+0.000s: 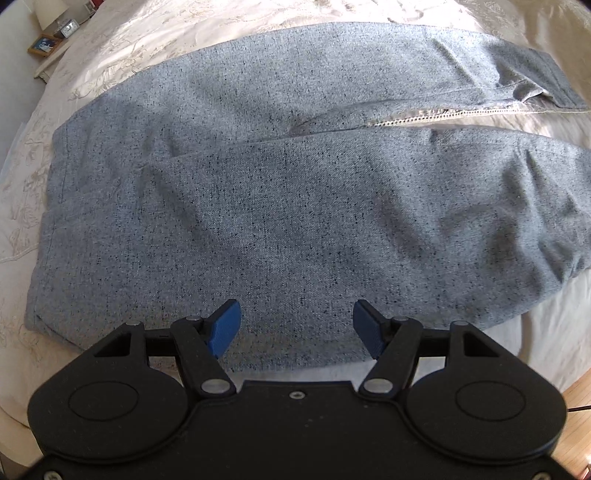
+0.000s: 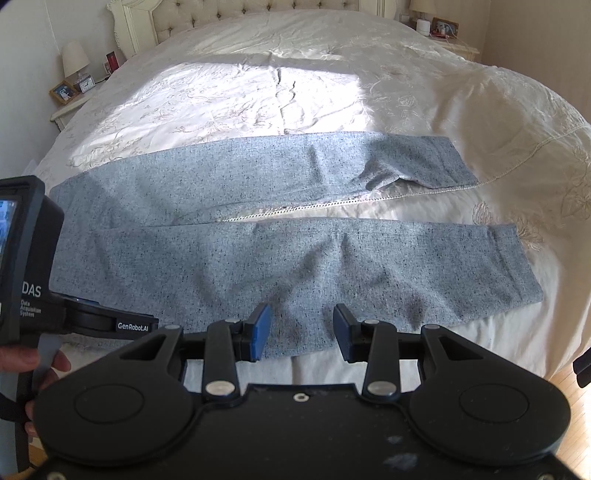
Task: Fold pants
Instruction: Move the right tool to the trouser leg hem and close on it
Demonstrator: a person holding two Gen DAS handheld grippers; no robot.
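Observation:
Grey speckled pants (image 1: 277, 206) lie flat on the cream bedspread, waist to the left and both legs running right, with a narrow gap between the legs. In the right wrist view the pants (image 2: 258, 266) show whole, with the cuffs at the right. My left gripper (image 1: 297, 328) is open and empty, hovering over the near edge of the near leg by the hip. My right gripper (image 2: 301, 332) is open and empty over the near edge of the near leg around mid-length. The left gripper's body (image 2: 33, 258) shows at the left of the right wrist view.
The bedspread (image 2: 295, 85) spreads wide beyond the pants, with a tufted headboard (image 2: 255, 9) behind. Nightstands with a lamp (image 2: 75, 59), a clock and picture frames stand at both sides. The bed's near edge and wood floor (image 2: 569, 391) are at the lower right.

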